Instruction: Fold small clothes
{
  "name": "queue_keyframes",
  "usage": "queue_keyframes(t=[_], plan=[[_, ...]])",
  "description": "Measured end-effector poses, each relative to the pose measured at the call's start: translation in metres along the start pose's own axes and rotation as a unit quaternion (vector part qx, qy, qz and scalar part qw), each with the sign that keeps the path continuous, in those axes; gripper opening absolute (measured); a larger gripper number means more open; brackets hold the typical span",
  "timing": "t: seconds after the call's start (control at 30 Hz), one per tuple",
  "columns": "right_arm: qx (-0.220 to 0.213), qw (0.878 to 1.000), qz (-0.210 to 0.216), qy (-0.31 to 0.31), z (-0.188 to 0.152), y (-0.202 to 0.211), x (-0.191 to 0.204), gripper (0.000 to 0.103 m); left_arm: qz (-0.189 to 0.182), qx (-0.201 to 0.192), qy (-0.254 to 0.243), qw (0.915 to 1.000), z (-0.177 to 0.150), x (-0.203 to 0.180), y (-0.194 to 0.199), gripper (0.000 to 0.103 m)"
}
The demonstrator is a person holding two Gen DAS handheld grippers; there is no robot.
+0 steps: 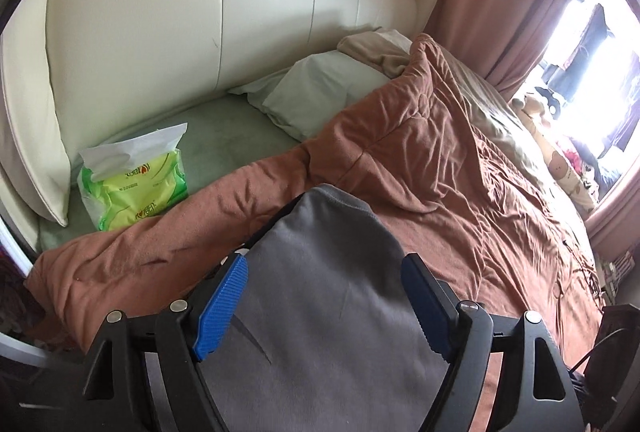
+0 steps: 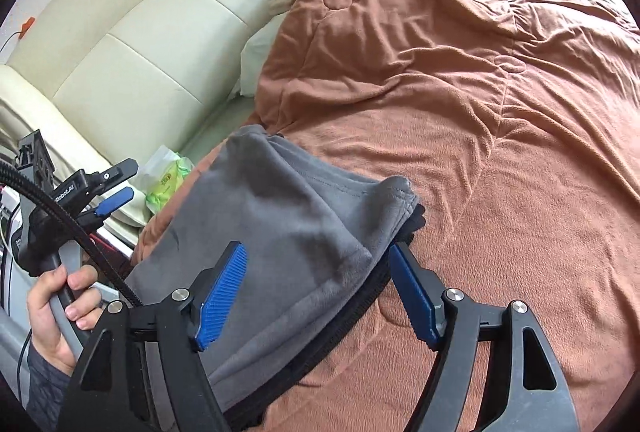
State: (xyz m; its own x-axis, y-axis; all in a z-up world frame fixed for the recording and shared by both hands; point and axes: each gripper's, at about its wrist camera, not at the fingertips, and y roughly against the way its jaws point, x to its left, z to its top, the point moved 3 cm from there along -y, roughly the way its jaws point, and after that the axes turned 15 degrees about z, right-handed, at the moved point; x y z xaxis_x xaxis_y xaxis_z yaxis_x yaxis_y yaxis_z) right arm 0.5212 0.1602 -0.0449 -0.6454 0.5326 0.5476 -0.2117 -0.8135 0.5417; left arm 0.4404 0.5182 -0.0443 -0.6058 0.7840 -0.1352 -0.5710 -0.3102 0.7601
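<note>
We see both grippers, left (image 1: 324, 266) & right (image 2: 318, 256), released over folded soft grey fleece garment (image 2: 280, 216) near rumpled rust-brown quilt's (image 2: 480, 92) edge.

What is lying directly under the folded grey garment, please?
The grey garment rests on the brown quilt, which spreads out around it. A black layer shows along its lower edge; what that is, and anything else beneath, is covered.

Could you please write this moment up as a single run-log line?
task: fold small clothes | left gripper: open over grey garment | right gripper: open, garment between pads, unpressed | garment: folded on brown blanket
</note>
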Motion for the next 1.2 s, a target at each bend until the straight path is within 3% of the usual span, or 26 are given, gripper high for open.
queue_keyframes(t=[0.07,0.13,0.2,0.3,0.63,1.2], plan=[[0.002,1.000,0.001,0.010,0.000,0.007,0.013,0.073,0.003,-0.011,-0.010,0.9999,-0.005,-0.004,0.017,0.092],[-0.002,1.000,0.003,0.025,0.000,0.019,0.023,0.085,0.014,-0.027,-0.020,0.9993,-0.010,-0.008,0.034,0.101],[-0.008,0.999,-0.007,0.042,-0.002,0.031,0.037,0.089,0.019,-0.041,-0.027,0.9986,-0.015,-0.011,0.050,0.103],[-0.023,0.998,-0.028,0.046,-0.005,0.055,0.044,0.103,0.032,-0.054,-0.031,0.9975,-0.024,-0.017,0.074,0.103],[-0.063,0.996,-0.043,0.053,-0.041,0.159,0.048,0.103,0.024,-0.089,-0.050,0.9945,-0.060,-0.040,0.158,0.103],[-0.096,0.991,-0.046,0.074,-0.135,0.315,0.068,0.103,-0.002,-0.145,-0.092,0.9852,-0.153,-0.086,0.279,0.103]])
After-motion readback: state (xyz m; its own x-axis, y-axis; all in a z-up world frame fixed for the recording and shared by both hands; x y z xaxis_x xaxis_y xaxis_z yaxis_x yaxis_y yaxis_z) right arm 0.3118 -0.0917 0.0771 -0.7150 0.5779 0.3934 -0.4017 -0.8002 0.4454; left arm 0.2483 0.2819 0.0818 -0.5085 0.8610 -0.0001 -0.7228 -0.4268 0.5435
